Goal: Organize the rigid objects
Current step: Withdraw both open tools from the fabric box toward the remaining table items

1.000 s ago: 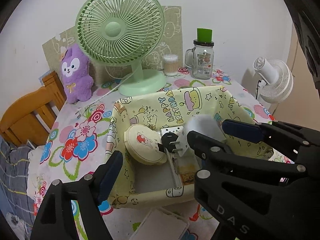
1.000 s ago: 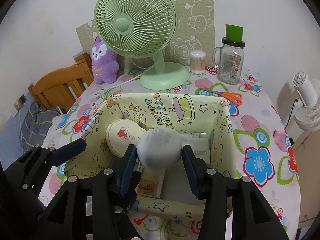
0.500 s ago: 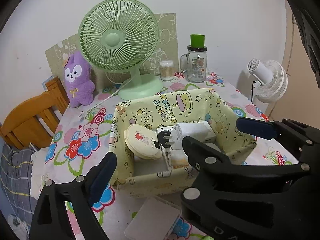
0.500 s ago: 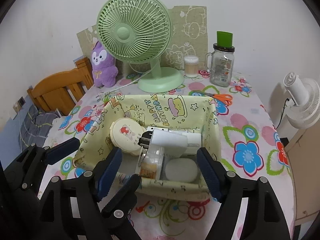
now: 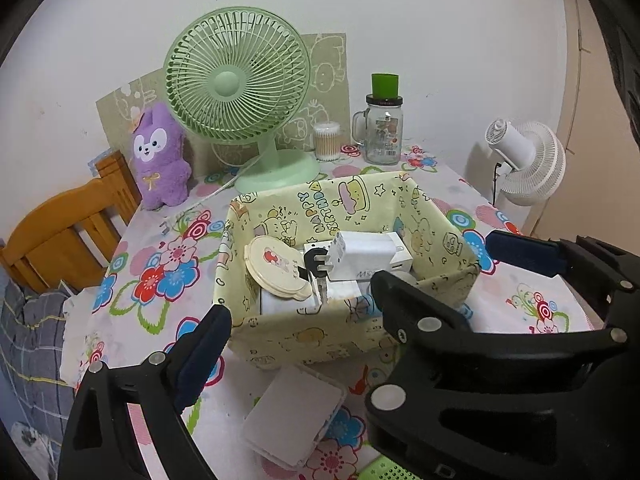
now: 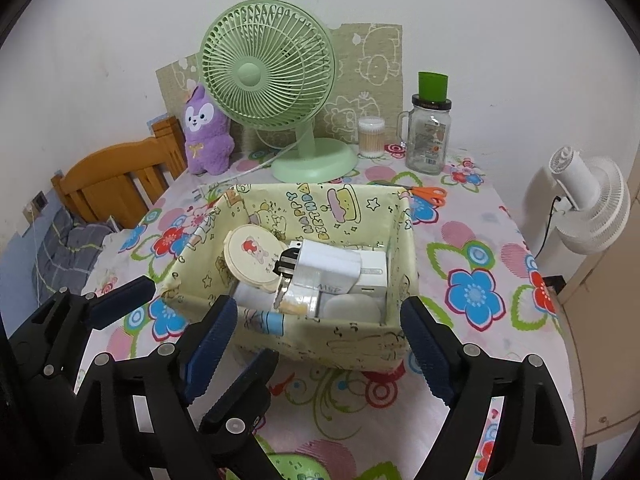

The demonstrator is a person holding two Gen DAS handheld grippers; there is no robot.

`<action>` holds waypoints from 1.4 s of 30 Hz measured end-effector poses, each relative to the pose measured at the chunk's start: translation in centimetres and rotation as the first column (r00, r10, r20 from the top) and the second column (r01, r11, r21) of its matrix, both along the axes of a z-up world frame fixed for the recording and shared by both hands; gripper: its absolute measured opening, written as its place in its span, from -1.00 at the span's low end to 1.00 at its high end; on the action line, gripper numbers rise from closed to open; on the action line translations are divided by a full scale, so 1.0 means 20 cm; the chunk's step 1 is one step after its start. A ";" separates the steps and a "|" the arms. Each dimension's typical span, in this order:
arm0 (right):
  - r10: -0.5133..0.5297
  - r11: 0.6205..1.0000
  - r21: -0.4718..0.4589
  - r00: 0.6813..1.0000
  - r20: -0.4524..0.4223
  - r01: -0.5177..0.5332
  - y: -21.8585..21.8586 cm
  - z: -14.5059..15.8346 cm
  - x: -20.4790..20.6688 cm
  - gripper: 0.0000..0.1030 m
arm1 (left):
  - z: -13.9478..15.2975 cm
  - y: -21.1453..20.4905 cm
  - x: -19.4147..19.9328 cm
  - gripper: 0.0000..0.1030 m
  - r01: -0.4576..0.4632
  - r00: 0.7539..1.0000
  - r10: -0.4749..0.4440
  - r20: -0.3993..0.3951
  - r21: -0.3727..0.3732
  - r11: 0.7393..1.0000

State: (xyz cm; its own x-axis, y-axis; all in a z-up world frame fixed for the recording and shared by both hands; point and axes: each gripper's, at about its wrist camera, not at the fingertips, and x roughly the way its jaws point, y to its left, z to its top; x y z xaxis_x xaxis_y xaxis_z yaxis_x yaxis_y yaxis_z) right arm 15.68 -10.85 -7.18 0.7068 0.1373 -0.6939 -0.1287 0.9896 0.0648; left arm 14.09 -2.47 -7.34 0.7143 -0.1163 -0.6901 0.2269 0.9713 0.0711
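A yellow cartoon-print fabric basket [image 5: 316, 334] [image 6: 340, 346] stands on the flowered table. In it lie a round cream case [image 5: 278, 268] [image 6: 252, 258], a white plug adapter [image 5: 360, 254] [image 6: 328, 266], white boxes and a white rounded object [image 6: 352, 307]. A flat white box [image 5: 294, 416] lies on the table in front of the basket. My left gripper [image 5: 352, 292] is open and empty, near the basket's front. My right gripper [image 6: 320, 354] is open and empty, just short of the basket's front wall. A green object [image 5: 386, 472] shows at the bottom edge.
Behind the basket stand a green desk fan [image 6: 280, 92], a purple plush toy [image 6: 206, 136], a cotton-swab jar [image 6: 371, 137] and a glass jar with a green cap [image 6: 429, 136]. Orange scissors [image 6: 428, 194] lie at the back right. A wooden chair [image 6: 116, 176] and a white fan [image 6: 584, 204] flank the table.
My right gripper let go of the white rounded object, which now lies in the basket, opened wide and drew back. Both grippers pulled back from the basket.
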 end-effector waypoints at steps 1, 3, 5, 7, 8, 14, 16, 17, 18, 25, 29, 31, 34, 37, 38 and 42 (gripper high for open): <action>-0.002 1.000 -0.008 1.000 0.005 0.002 0.00 0.00 -0.01 0.67 | 0.00 0.00 -0.01 0.86 0.001 1.000 -0.001 0.000 0.000 1.000; -0.007 1.000 -0.018 1.000 0.009 0.007 -0.01 0.01 -0.04 0.67 | 0.00 -0.01 -0.02 0.86 0.000 1.000 0.000 -0.003 0.001 1.000; -0.011 1.000 -0.023 1.000 0.011 0.012 -0.01 0.01 -0.06 0.67 | 0.00 -0.01 -0.04 0.86 0.001 1.000 -0.001 -0.003 0.002 1.000; -0.013 1.000 -0.028 1.000 0.013 0.013 -0.02 0.02 -0.09 0.67 | 0.00 -0.02 -0.06 0.86 0.006 1.000 -0.006 -0.003 0.001 1.000; -0.014 0.999 -0.031 1.000 0.015 0.014 -0.02 0.02 -0.10 0.67 | 0.00 -0.02 -0.07 0.86 0.007 1.000 -0.007 -0.003 -0.001 1.000; -0.015 0.999 -0.047 0.999 0.046 0.017 -0.02 0.04 -0.18 0.67 | 0.01 -0.02 -0.14 0.86 0.000 1.000 0.000 0.009 -0.004 1.000; -0.013 0.999 -0.050 0.999 0.050 0.016 -0.02 0.04 -0.21 0.67 | 0.00 -0.02 -0.16 0.86 -0.004 1.000 0.004 0.012 -0.007 1.000; -0.013 0.998 -0.053 0.999 0.052 0.016 -0.02 0.04 -0.22 0.67 | 0.00 -0.02 -0.18 0.86 -0.005 1.000 0.005 0.012 -0.009 1.000; -0.014 0.998 -0.055 0.998 0.054 0.017 -0.02 0.05 -0.24 0.67 | 0.01 -0.02 -0.18 0.86 -0.004 1.000 0.005 0.012 -0.011 1.000; -0.009 0.998 -0.065 0.998 0.066 0.013 -0.01 0.06 -0.34 0.67 | 0.02 -0.01 -0.27 0.86 -0.010 1.000 0.010 0.022 -0.012 1.000; -0.007 0.998 -0.061 0.997 0.073 0.012 -0.01 0.06 -0.39 0.67 | 0.02 0.00 -0.33 0.86 -0.011 0.999 0.012 0.029 -0.016 1.000; -0.008 0.998 -0.058 0.997 0.073 0.012 -0.01 0.06 -0.41 0.67 | 0.02 0.01 -0.35 0.86 -0.010 0.999 0.011 0.031 -0.019 1.000; -0.012 0.998 -0.052 0.997 0.076 0.016 -0.01 0.06 -0.45 0.67 | 0.02 0.02 -0.38 0.86 -0.010 0.999 0.011 0.035 -0.021 1.000; -0.018 0.999 -0.048 0.997 0.076 0.022 -0.01 0.05 -0.48 0.73 | 0.01 0.03 -0.40 0.86 -0.011 0.999 0.012 0.036 -0.024 1.000; -0.022 0.999 -0.048 0.997 0.078 0.026 -0.01 0.05 -0.49 0.77 | 0.01 0.04 -0.41 0.87 -0.012 0.999 0.013 0.035 -0.026 1.000; -0.023 0.998 -0.059 0.997 0.076 0.027 0.00 0.02 -0.52 0.80 | -0.02 0.06 -0.43 0.87 -0.011 1.000 0.011 0.027 -0.025 1.000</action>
